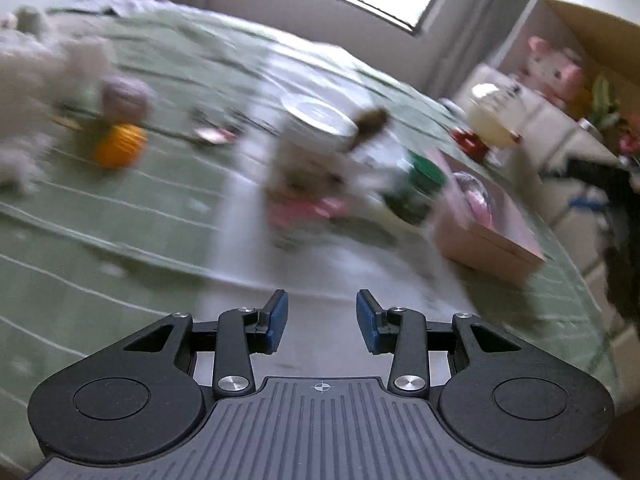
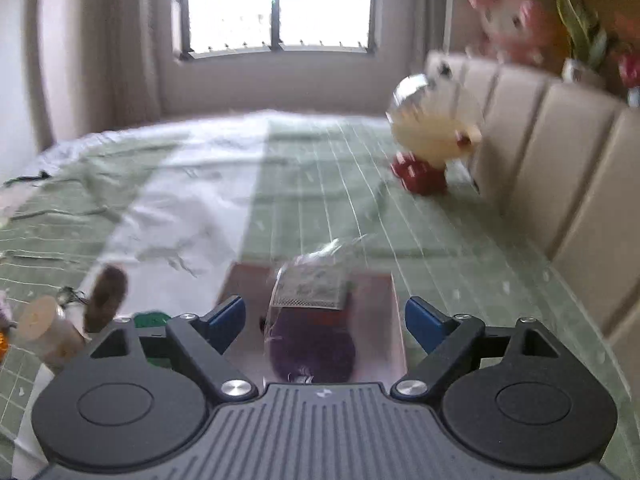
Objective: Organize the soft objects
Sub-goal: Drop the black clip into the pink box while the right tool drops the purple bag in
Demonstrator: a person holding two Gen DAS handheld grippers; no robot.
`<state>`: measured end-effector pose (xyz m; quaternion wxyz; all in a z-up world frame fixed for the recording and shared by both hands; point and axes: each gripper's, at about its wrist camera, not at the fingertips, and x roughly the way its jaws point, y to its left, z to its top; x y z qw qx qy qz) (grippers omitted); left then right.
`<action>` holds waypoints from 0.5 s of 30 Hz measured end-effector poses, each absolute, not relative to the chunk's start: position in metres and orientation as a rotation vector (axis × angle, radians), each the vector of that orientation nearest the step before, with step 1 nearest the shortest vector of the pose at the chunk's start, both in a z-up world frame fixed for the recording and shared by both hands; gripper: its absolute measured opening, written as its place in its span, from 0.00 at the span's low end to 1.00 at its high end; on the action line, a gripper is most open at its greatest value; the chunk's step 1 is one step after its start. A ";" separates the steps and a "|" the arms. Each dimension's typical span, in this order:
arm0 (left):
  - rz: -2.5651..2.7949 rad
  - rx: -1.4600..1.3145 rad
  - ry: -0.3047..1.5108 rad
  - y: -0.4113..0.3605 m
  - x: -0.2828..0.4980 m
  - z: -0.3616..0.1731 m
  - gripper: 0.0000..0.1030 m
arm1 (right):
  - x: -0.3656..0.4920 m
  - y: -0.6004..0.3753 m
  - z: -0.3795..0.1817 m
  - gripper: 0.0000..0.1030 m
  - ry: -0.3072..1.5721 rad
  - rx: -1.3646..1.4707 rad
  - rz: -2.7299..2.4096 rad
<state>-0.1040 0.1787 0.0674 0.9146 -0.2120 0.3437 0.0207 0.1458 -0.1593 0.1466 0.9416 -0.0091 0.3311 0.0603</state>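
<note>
Green striped bedspread (image 1: 120,216), window (image 2: 276,4), beige padded headboard (image 2: 560,152), curtain (image 2: 120,40)

My jaws are matt black plastic with shiny metal rivets (image 1: 232,383). The bedspread (image 2: 320,184) is soft green cloth. A crinkly clear wrapper (image 2: 316,276) glistens over a purple fuzzy toy (image 2: 312,354) in the smooth pink box (image 2: 396,320).

green bed (image 1: 120,220), plush toys (image 1: 316,160), pink box (image 1: 488,236)
</note>
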 end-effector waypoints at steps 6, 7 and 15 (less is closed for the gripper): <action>0.164 -0.444 0.692 0.232 -0.122 0.062 0.40 | 0.082 -0.117 0.100 0.85 0.718 -0.085 0.210; 0.179 -0.426 0.687 0.240 -0.123 0.062 0.40 | 0.070 -0.104 0.094 0.85 0.708 -0.128 0.229; 0.250 -0.229 0.644 0.296 -0.093 0.079 0.40 | -0.008 0.002 0.072 0.85 0.588 -0.377 0.523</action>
